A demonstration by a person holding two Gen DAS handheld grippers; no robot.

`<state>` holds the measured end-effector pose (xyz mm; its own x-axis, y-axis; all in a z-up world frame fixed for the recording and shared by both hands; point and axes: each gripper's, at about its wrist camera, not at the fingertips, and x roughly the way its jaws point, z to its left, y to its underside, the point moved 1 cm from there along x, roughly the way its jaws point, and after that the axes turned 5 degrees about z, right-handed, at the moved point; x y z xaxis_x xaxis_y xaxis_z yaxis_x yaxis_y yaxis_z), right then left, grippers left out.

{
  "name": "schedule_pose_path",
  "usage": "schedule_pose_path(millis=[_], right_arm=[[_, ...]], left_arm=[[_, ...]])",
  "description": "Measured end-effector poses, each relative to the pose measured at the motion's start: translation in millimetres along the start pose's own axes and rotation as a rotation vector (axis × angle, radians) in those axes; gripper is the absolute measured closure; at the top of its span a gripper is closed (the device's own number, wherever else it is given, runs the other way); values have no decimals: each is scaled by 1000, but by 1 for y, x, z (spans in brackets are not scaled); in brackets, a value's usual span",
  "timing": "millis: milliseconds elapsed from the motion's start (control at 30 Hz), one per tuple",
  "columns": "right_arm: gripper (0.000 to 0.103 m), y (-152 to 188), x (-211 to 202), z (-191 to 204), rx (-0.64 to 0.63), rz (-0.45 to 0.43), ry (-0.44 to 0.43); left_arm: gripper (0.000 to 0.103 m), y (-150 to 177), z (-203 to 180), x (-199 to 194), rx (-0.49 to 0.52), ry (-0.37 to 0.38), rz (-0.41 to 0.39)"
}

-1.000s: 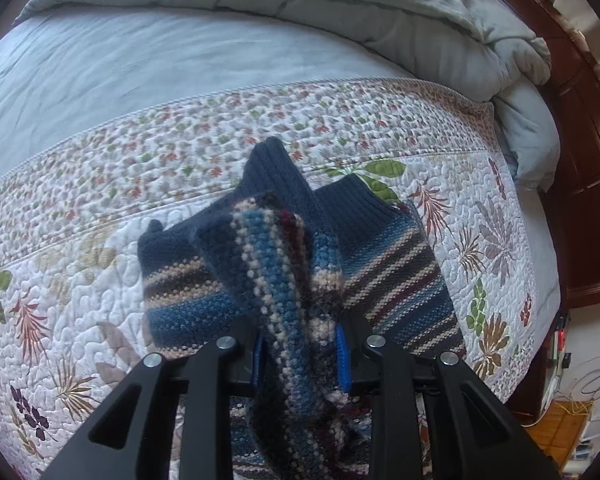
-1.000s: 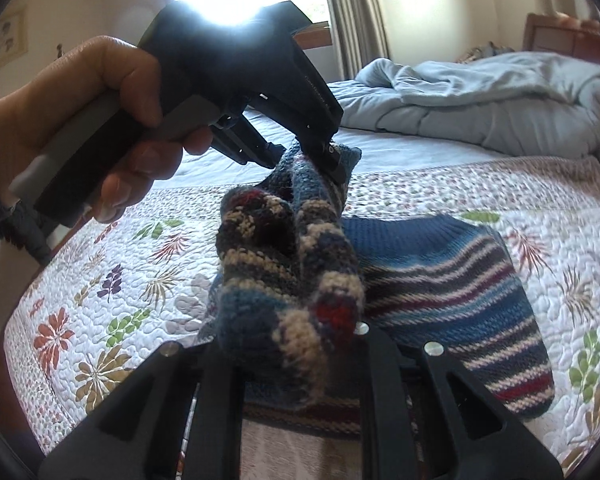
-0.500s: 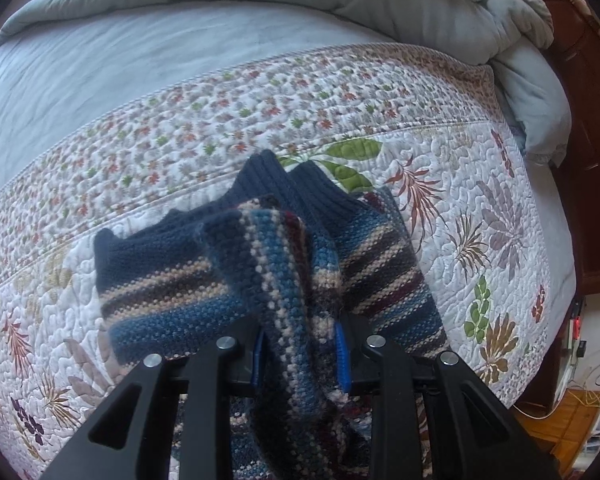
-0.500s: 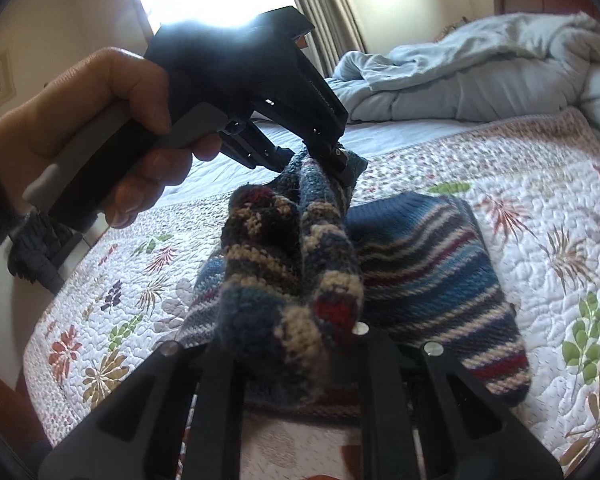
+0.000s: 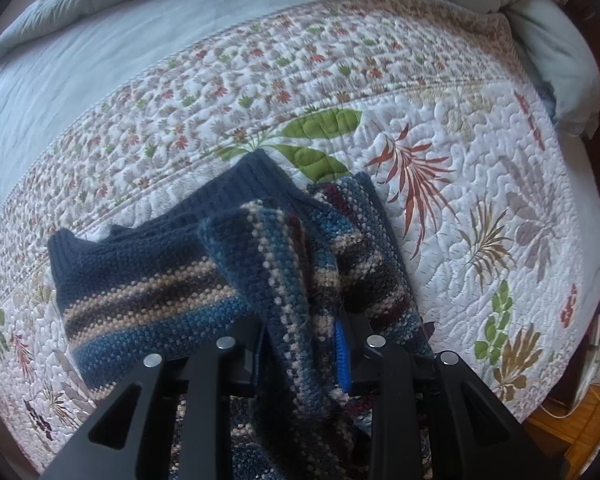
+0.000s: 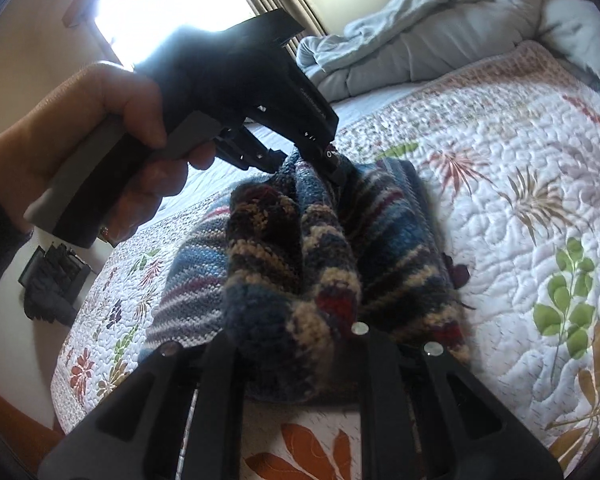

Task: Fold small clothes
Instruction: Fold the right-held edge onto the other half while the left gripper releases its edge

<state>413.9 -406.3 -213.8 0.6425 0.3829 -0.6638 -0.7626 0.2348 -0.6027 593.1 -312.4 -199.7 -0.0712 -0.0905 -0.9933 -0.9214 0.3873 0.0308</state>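
Both grippers have carried the navy, tan and maroon striped knitted sweater (image 5: 148, 292) further across and lower over the floral quilted bedspread (image 5: 440, 92). Left gripper (image 5: 300, 344) and right gripper (image 6: 296, 332) each pinch a bunched fold of knit. Better to lower both evenly, laying the lifted edge squarely over the part already flat before letting go

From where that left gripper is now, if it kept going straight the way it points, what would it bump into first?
Most likely the striped knit sweater it is pinching; the left gripper points down at it, with the floral quilt right beneath. Exact depth is hard to judge.
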Motion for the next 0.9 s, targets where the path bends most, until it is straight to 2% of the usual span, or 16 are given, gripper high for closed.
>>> schedule_pose_path(millis=[167,200,233,300,400,467,533,567,633,733,800,833,867,900], right_arm=[[91,5,-1,-9,20,19,-1],[90,6,1,-16,46,31,-20],[90,7,3,-20,62,41,-28],[85,10,7,-32,114,72,-63],[73,15,13,-51,198,122,-121],[58,16,13,-61,245,133,-155],[56,16,9,-69,296,133,-204],[55,16,8,-74,330,134,-236],[54,13,5,-78,348,129,-246],[52,9,-2,-69,289,117,-203],[60,7,-4,-66,277,117,-197],[75,6,-5,-67,278,105,-186],[81,4,-5,-70,280,101,-177],[81,3,-4,-75,293,103,-164]], left_arm=[[72,-3,-11,16,8,-37,15],[67,-2,-12,17,7,-35,12],[55,-2,-13,18,11,-25,9],[46,0,-18,13,37,-11,-18],[45,3,-11,-7,39,28,-55],[39,8,4,-34,21,40,-127],[26,21,27,-67,-6,71,-232],[23,29,39,-81,-20,108,-284],[20,52,63,-99,-44,177,-366],[20,92,79,-104,-39,244,-444],[19,130,86,-98,-30,281,-506],[19,152,88,-89,-23,333,-526],[19,165,88,-82,-20,379,-543],[19,179,88,-74,-19,425,-559]])
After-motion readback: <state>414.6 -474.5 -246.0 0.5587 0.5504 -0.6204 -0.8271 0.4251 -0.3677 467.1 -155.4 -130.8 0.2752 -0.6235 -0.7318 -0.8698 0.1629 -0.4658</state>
